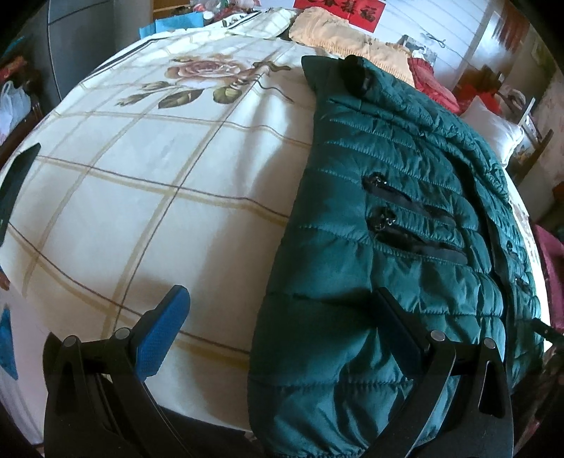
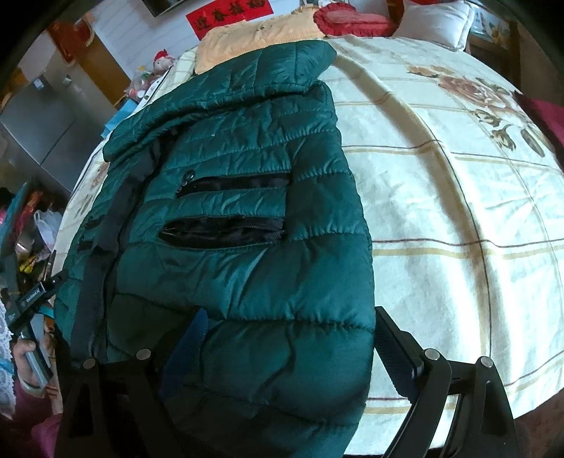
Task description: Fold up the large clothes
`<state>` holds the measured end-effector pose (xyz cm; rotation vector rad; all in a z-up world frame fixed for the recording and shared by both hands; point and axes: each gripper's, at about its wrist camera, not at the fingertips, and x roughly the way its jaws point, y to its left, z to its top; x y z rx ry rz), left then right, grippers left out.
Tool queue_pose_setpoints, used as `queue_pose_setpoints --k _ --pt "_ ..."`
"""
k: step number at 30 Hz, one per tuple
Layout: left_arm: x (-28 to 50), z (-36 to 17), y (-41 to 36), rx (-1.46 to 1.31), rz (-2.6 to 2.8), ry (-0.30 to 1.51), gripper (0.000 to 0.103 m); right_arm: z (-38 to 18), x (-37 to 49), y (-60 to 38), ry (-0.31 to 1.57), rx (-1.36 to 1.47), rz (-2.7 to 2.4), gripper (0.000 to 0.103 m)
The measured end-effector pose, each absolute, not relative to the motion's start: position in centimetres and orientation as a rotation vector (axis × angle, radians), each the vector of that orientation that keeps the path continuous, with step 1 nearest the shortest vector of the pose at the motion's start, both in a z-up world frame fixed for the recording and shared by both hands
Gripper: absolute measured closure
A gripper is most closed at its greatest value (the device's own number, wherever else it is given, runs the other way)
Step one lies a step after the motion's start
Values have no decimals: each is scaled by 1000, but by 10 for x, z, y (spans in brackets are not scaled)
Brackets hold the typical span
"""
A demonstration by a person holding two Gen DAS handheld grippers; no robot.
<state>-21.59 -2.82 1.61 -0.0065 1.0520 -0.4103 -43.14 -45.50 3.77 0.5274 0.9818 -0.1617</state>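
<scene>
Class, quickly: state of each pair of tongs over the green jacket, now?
Left tongs: open, straddling the green jacket edge, gripping nothing.
Right tongs: open wide around the jacket's hem, pads not pressing.

We note a bed under a cream checked sheet with rose print, an orange blanket, white pillow, red banner on white wall, grey cabinet.
</scene>
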Motion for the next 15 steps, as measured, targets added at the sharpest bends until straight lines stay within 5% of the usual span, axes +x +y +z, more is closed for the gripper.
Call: queue_pose_setpoints --k 15 --pt "-220 14 -45 74 -526 1076 1 38 -427 -451 938 590 -35 10"
